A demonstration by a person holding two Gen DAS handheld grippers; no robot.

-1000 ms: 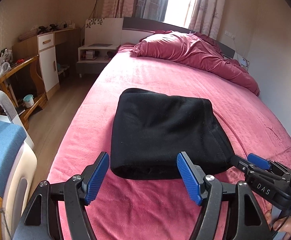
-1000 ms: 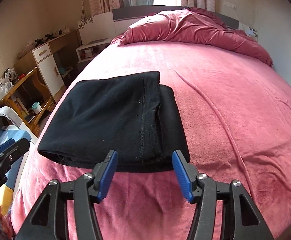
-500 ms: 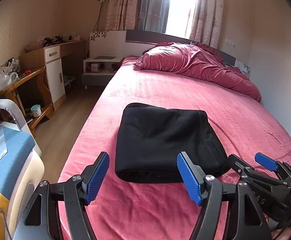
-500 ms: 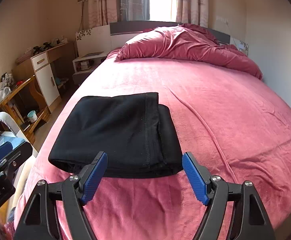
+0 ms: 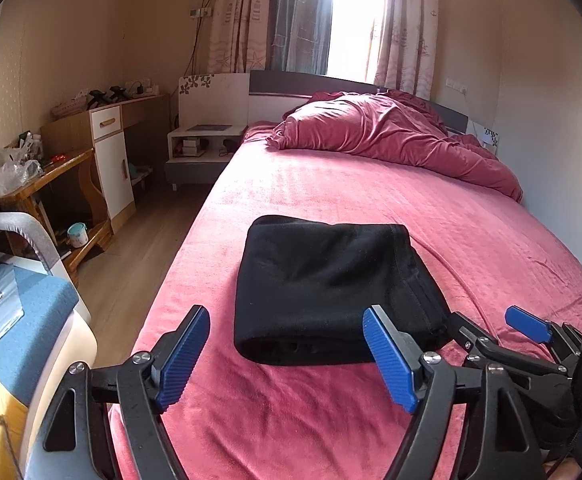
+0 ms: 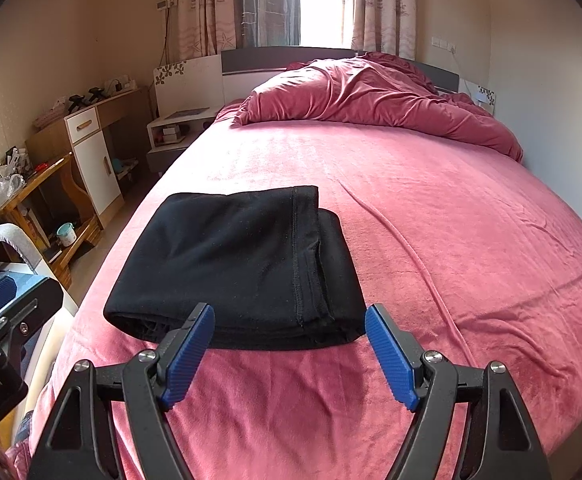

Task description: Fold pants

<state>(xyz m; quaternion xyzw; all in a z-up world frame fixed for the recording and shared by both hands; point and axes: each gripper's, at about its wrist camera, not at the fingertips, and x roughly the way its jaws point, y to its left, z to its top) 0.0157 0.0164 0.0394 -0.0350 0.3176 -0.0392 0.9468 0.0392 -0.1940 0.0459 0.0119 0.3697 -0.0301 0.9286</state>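
Where the pants [image 5: 331,288] lie folded into a black bundle on the pink bed [image 5: 471,232], near its left edge, both grippers hover short of them: left gripper [image 5: 287,356] empty, fingers spreading wider; right gripper [image 6: 291,354] released, empty.

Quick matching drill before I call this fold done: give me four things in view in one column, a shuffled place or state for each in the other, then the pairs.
1. pants
2. duvet
3. left gripper
4. blue cup

A. bunched by the headboard
B. on a low wooden shelf
C. folded on the bed sheet
D. jaws opening, nothing between them

Pairs: 1-C, 2-A, 3-D, 4-B
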